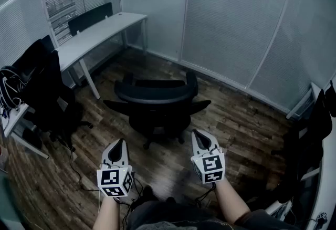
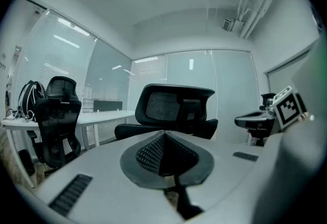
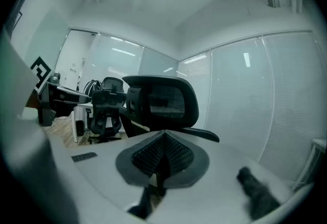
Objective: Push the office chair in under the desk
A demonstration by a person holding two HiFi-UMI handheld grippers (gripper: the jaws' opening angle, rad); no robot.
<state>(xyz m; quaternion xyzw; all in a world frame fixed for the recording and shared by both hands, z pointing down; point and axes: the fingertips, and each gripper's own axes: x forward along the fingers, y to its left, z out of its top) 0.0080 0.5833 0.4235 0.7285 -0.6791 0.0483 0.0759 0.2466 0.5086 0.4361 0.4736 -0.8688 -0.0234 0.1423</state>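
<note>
A black office chair (image 1: 156,102) stands in the middle of the wood floor, its curved backrest facing me, away from the white desk (image 1: 100,32) at the far left wall. In the left gripper view the chair (image 2: 176,110) sits straight ahead; in the right gripper view the chair (image 3: 161,105) is close in front. My left gripper (image 1: 119,146) is shut and empty, short of the chair's left side. My right gripper (image 1: 201,140) is shut and empty too, just short of the chair's right side. Neither touches the chair.
A second black chair (image 1: 50,92) with a jacket stands at the left by a nearer desk (image 1: 13,118) with cables. Another black chair (image 1: 90,18) is tucked behind the far desk. Glass partition walls with blinds (image 1: 236,19) enclose the room. Dark items and a desk edge (image 1: 315,134) are at the right.
</note>
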